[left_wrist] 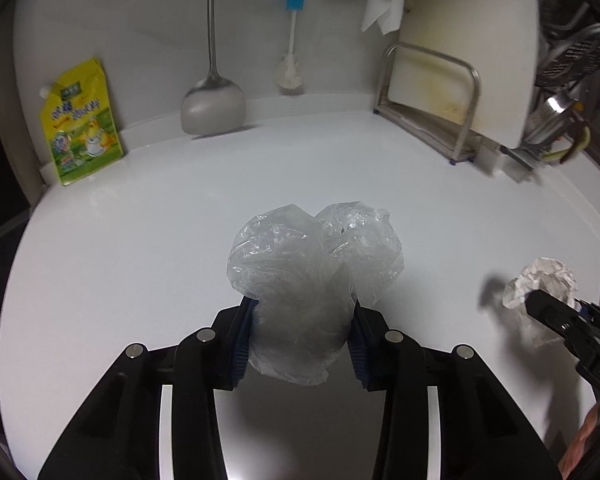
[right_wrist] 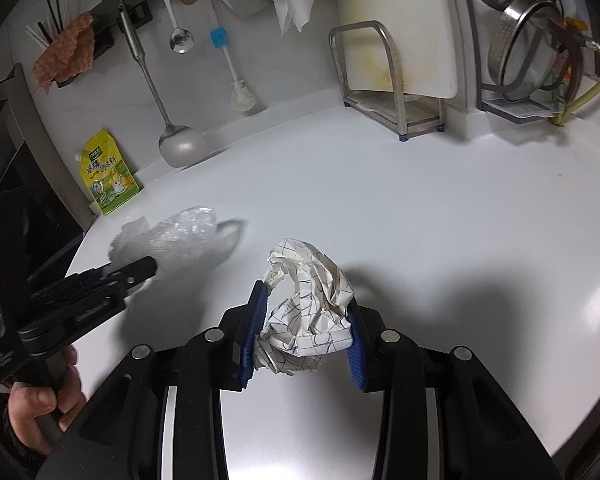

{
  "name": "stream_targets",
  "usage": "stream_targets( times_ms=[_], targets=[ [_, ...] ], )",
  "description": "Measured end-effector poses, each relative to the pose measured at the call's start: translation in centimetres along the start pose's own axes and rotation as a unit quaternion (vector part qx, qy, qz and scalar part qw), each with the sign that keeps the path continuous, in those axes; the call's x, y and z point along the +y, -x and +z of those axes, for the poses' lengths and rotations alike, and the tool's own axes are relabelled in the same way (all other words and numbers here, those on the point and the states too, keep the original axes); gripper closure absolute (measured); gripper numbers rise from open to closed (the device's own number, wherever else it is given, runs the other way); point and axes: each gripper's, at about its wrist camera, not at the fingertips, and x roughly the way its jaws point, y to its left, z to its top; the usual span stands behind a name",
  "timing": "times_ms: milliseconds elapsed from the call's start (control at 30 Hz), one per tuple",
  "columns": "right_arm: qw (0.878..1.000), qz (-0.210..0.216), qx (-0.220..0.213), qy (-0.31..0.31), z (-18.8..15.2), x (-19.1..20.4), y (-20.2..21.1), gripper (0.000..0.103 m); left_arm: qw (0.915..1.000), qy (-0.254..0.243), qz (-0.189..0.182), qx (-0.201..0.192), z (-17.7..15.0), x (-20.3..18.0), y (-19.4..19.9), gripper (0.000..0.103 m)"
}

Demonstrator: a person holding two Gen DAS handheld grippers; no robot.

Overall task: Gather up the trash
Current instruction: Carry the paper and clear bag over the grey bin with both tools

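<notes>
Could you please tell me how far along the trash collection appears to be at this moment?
Both pieces are gripped: the left gripper holds the crumpled clear plastic bag, the right gripper the crumpled grid-patterned paper ball. No other loose trash shows on the white countertop. Left: dropping both into a bin, none visible.

Each camera sits just behind its own hand-held gripper, looking forward and down along the fingers, close above the white tabletop (left_wrist: 120,240). Both face the back wall and share the green pouch (left_wrist: 82,120), the ladle (right_wrist: 180,144) and the opposite hand-held gripper.
</notes>
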Motion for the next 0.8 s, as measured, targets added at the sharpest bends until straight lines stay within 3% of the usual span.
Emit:
stream_targets(
  times_ms=[133, 367, 567, 800],
  targets=[
    [1.000, -0.002, -0.015, -0.002, -2.5, 0.9, 3.5, 0.068, 0.9992, -0.026, 0.008, -0.029, -2.1, -0.7, 5.2, 0.063],
    [0.999, -0.007, -0.037, -0.022, -8.7, 2.7, 10.4, 0.068, 0.9968, -0.049, -0.021, -0.060, -6.6, -2.5, 13.7, 0.063],
    [0.997, -0.038, -0.055, -0.029, -14.0, 4.2, 15.6, 0.068, 0.9941, -0.070, -0.035, -0.075, -11.1, -3.8, 18.2, 0.063],
    [0.996, -0.055, -0.064, -0.040, -17.6, 5.4, 19.8, 0.068, 0.9937, -0.069, -0.053, -0.071, -14.9, -3.8, 21.7, 0.063]
  ],
)
